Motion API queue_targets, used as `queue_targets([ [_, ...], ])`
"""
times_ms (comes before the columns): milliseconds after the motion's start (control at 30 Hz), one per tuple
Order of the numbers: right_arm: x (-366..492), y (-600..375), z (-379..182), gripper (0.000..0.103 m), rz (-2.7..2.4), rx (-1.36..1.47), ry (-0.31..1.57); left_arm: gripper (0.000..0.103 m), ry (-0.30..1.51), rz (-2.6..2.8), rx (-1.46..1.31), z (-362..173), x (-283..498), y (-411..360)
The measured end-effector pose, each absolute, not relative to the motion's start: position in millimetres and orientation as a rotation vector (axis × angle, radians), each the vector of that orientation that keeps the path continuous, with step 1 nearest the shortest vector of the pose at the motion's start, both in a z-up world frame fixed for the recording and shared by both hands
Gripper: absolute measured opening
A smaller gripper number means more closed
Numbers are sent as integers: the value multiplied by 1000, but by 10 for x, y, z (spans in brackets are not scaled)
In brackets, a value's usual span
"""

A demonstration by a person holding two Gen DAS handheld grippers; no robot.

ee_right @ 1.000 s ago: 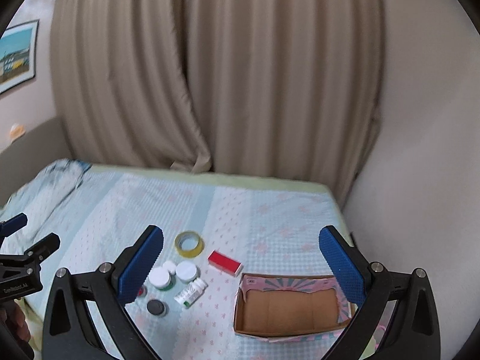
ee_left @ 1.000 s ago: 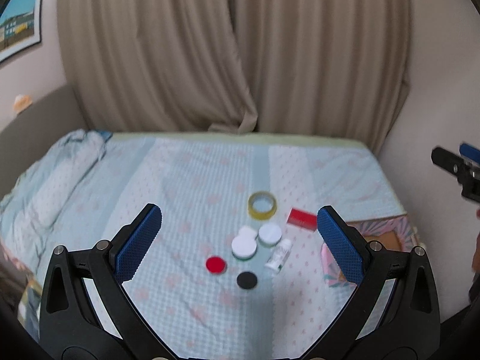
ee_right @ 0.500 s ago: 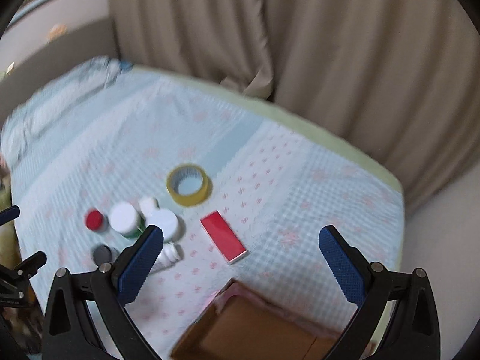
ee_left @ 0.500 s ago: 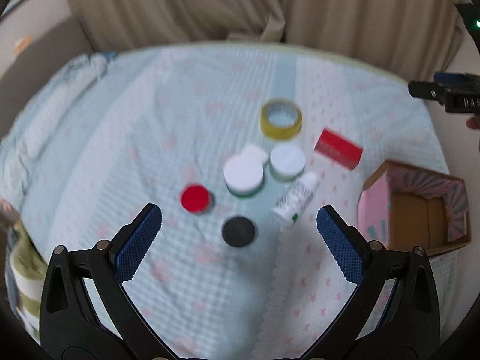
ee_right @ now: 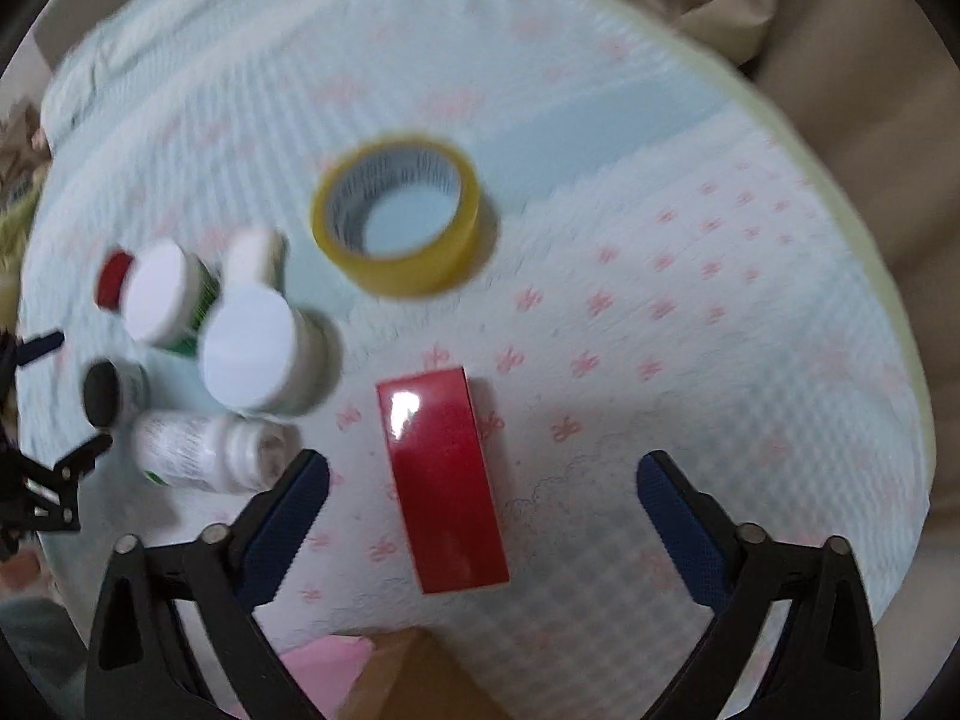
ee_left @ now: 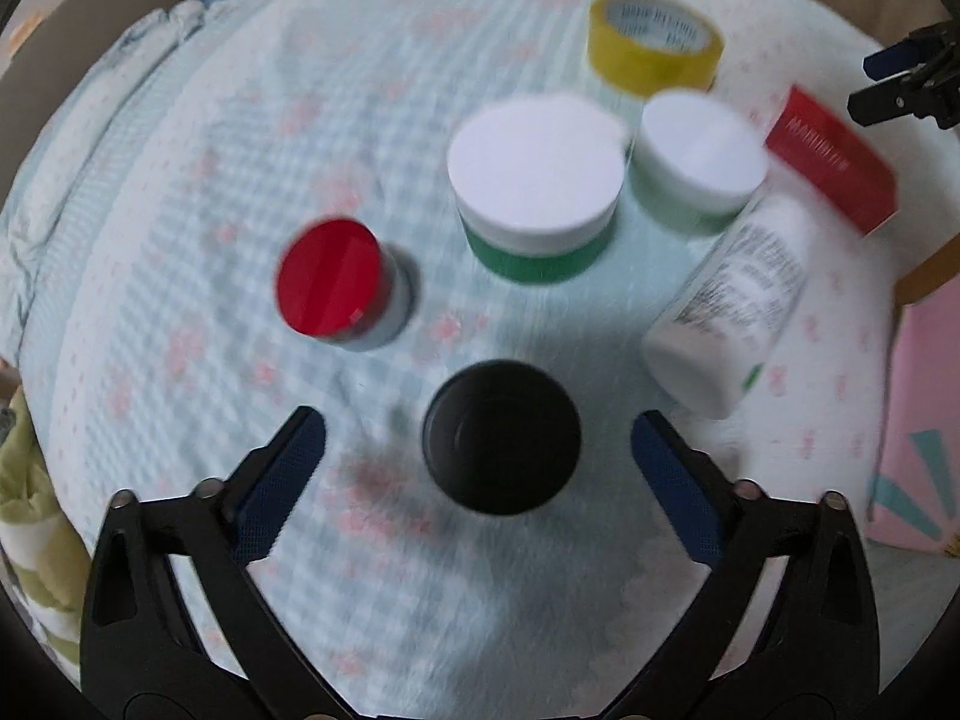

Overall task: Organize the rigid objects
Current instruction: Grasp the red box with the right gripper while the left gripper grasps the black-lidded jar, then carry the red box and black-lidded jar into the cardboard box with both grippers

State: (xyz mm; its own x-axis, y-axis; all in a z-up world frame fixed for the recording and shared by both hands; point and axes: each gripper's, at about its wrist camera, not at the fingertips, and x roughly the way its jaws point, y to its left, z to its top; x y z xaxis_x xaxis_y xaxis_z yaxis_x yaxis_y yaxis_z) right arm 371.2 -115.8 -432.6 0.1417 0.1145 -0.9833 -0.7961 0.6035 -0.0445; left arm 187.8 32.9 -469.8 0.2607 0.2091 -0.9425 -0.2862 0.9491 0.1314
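In the left wrist view my left gripper (ee_left: 480,468) is open, low over the bed, with a black-lidded jar (ee_left: 501,444) between its fingers, apart from both pads. Beyond it stand a red-lidded jar (ee_left: 336,285), a green jar with a white lid (ee_left: 537,186), a smaller white-lidded jar (ee_left: 699,156), a lying white bottle (ee_left: 732,306), a yellow tape roll (ee_left: 654,42) and a red box (ee_left: 834,159). In the right wrist view my right gripper (ee_right: 483,495) is open over the red box (ee_right: 441,474). The tape roll (ee_right: 399,219) lies beyond it.
A pink cardboard box shows at the right edge of the left wrist view (ee_left: 924,420) and at the bottom of the right wrist view (ee_right: 384,678). The bed (ee_right: 720,300) has a light blue patterned cover. Beige curtains (ee_right: 870,90) hang behind it.
Both grippers have come down and forward toward the bed. The left one now brackets the black-lidded jar and the right one hangs over the red box. Both stay open.
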Motion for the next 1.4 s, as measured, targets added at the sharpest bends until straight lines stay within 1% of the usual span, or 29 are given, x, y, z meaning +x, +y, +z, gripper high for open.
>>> queue_targets([
  [33, 3738, -1127, -4446, 96, 735, -690, 1310, 96, 1273, 337, -71, -4745, 1899, 333],
  [133, 3760, -1076, -4664, 86, 745, -724, 1390, 95, 1280, 334, -65, -4799, 1931, 346],
  [167, 3749, -1055, -4734, 85, 747, -745, 1414, 94, 1285, 328, -71, -4818, 1941, 357],
  [200, 3727, -1037, -4786, 84, 749, -768, 1427, 90, 1291, 319, -78, -4820, 1935, 369],
  [233, 3698, -1021, -4824, 80, 751, -795, 1435, 85, 1298, 309, -82, -4842, 1939, 371],
  [267, 3684, -1011, -4852, 74, 752, -812, 1442, 82, 1304, 300, -83, -4863, 1944, 379],
  [300, 3668, -1001, -4883, 71, 750, -829, 1454, 77, 1308, 292, -82, -4882, 1949, 383],
  [333, 3662, -998, -4904, 66, 745, -839, 1462, 69, 1316, 286, -82, -4915, 1959, 392],
  [367, 3664, -996, -4925, 55, 738, -845, 1469, 64, 1328, 282, -82, -4951, 1971, 396],
  [400, 3669, -997, -4943, 49, 733, -849, 1481, 54, 1339, 253, -105, -4987, 1977, 396],
  [433, 3673, -999, -4955, 41, 728, -851, 1489, 54, 1339, 252, -103, -4991, 1981, 386],
  [767, 3519, -786, -5052, 39, 700, -895, 1463, 54, 1325, 228, -85, -4943, 2004, 390],
  [867, 3528, -785, -4956, 39, 696, -854, 1454, 54, 1306, 226, -83, -4833, 2017, 417],
  [1000, 3546, -781, -4633, 39, 687, -779, 1423, 54, 1272, 227, -91, -4614, 2016, 427],
  [1133, 3506, -769, -4242, 39, 684, -706, 1384, 54, 1232, 192, -111, -4287, 1997, 438],
  [1400, 3219, -1037, -3332, 39, 647, -506, 1322, 54, 1138, 118, -54, -3419, 1885, 374],
])
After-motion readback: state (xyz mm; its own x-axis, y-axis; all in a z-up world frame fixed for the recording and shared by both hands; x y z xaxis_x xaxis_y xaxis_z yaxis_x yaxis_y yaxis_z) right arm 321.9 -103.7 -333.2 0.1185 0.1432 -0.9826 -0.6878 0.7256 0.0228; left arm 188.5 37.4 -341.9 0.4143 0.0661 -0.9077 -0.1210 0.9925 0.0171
